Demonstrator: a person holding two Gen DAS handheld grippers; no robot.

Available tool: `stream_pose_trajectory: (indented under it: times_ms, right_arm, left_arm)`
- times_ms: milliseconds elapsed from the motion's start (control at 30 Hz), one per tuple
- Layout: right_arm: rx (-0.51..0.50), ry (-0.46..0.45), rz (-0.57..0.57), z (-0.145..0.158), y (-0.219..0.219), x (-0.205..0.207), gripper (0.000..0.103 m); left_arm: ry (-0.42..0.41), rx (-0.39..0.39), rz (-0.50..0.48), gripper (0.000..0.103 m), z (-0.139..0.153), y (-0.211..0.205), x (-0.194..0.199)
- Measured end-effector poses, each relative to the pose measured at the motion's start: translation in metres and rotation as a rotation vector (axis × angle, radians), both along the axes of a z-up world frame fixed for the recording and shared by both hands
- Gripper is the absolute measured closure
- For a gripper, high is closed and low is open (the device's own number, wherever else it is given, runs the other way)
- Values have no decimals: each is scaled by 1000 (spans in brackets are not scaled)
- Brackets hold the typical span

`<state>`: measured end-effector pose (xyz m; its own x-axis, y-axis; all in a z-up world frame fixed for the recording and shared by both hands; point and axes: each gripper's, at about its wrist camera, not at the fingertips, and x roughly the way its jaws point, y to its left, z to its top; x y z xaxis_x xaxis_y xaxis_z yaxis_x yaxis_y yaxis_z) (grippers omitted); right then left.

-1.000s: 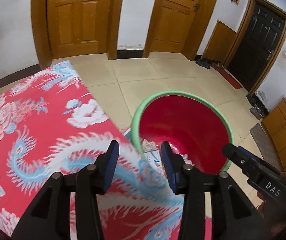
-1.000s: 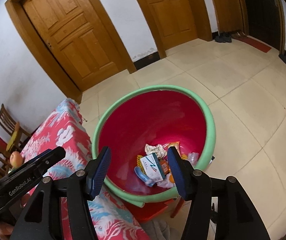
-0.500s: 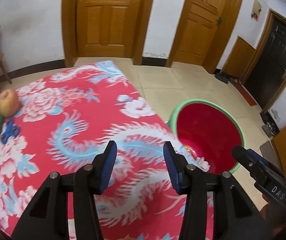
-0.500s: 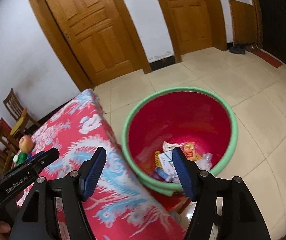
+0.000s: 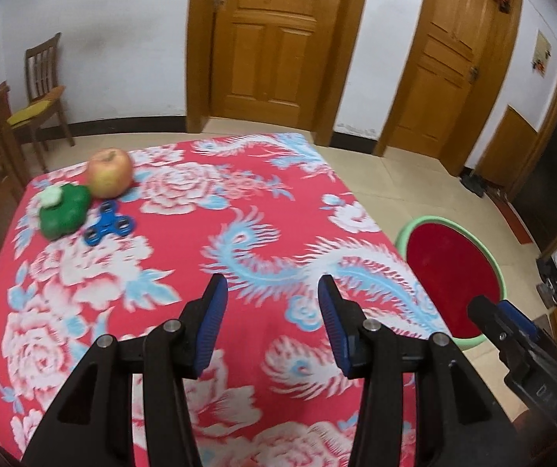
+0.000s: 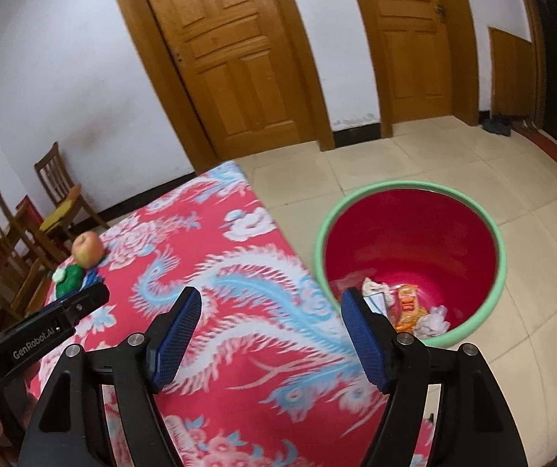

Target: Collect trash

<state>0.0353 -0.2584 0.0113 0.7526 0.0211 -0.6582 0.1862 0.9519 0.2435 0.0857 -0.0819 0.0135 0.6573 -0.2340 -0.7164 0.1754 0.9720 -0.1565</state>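
Here the left gripper [image 5: 272, 313] and right gripper [image 6: 270, 325] both hang over the red floral worktop [image 5: 185, 257], jaws spread wide, nothing held. Trash [image 6: 407, 305] lies in the red, green-rimmed bin [image 6: 500, 272] on the floor just beside the worktop's edge. At the far corner sit an apple [image 5: 108, 172], a green object [image 5: 64, 210] and a blue spinner [image 5: 109, 227], close together.
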Motion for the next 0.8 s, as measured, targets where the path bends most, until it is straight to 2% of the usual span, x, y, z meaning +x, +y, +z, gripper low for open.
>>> stream_pose_trajectory:
  times_ms: [433, 800]
  right_arm:
    - [-45, -28, 84, 1, 47, -12, 28]
    - [-61, -55, 96, 6, 57, -22, 28]
  left_arm:
    - [-23, 8, 113, 55, 2, 45, -33]
    - [-47, 12, 130, 55, 6, 52, -48]
